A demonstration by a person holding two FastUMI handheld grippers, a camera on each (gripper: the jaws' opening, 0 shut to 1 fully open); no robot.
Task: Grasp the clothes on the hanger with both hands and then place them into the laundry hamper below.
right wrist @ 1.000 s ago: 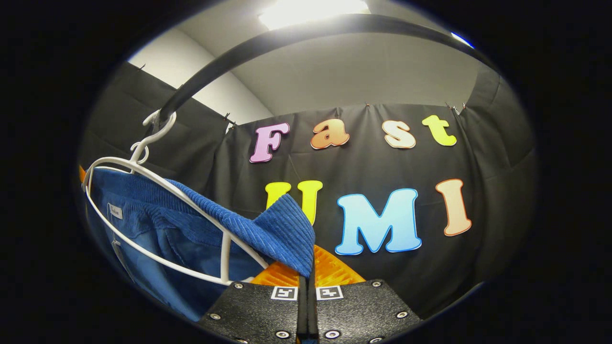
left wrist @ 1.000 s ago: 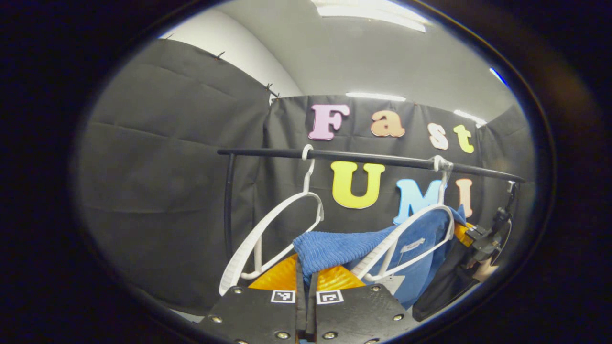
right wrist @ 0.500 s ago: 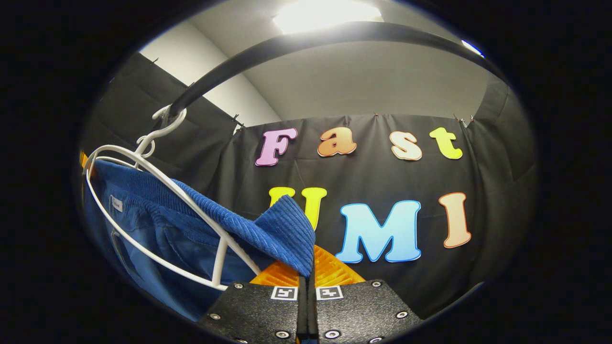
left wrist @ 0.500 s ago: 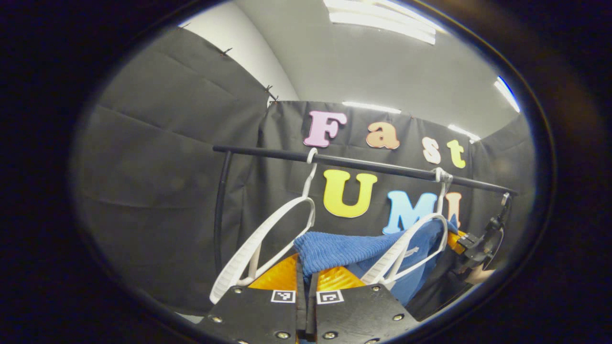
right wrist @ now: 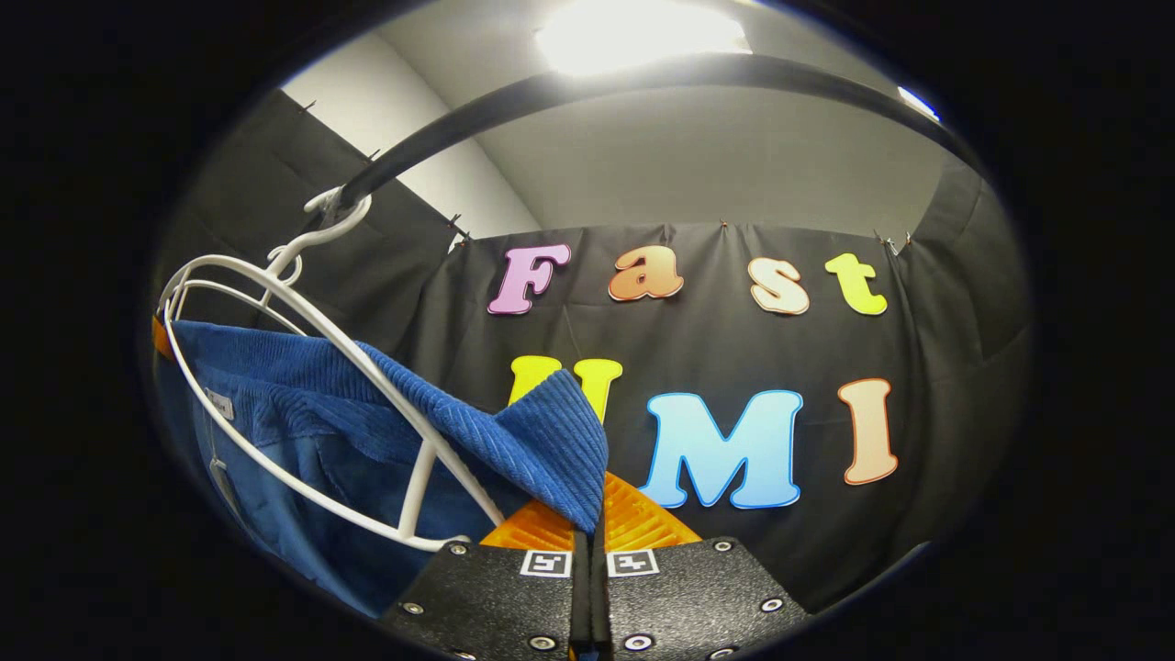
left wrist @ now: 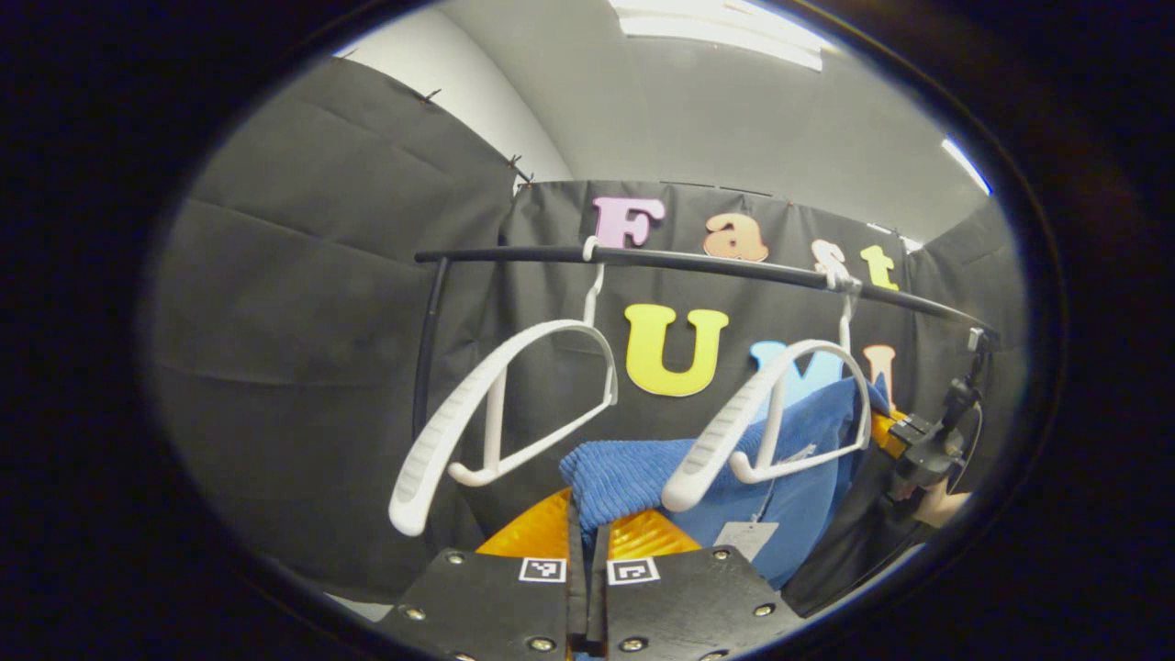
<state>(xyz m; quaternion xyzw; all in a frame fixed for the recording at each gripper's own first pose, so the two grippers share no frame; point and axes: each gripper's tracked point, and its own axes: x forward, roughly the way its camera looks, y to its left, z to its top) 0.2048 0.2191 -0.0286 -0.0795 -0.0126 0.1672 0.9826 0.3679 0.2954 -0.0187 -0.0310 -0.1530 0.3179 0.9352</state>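
Two hand-held grippers

Each gripper (left wrist: 587,551) (right wrist: 587,551) has textured plates, silver screws and two small square black-and-white markers.

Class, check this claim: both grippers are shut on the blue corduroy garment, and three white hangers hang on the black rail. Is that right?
Not quite: the left gripper view shows two white hangers on the black rail, not three. Both the left gripper and right gripper are shut on the blue corduroy garment.

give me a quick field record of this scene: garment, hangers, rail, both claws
garment: blue corduroy garment, partly draped through one hanger
hangers: two white hangers hooked on the rail; bare hanger, garment's hanger
rail: black rail, overhead
left claw: left claw shut on a garment corner
right claw: right claw shut on another corner; also seen far right in the left gripper view
hamper: not visible
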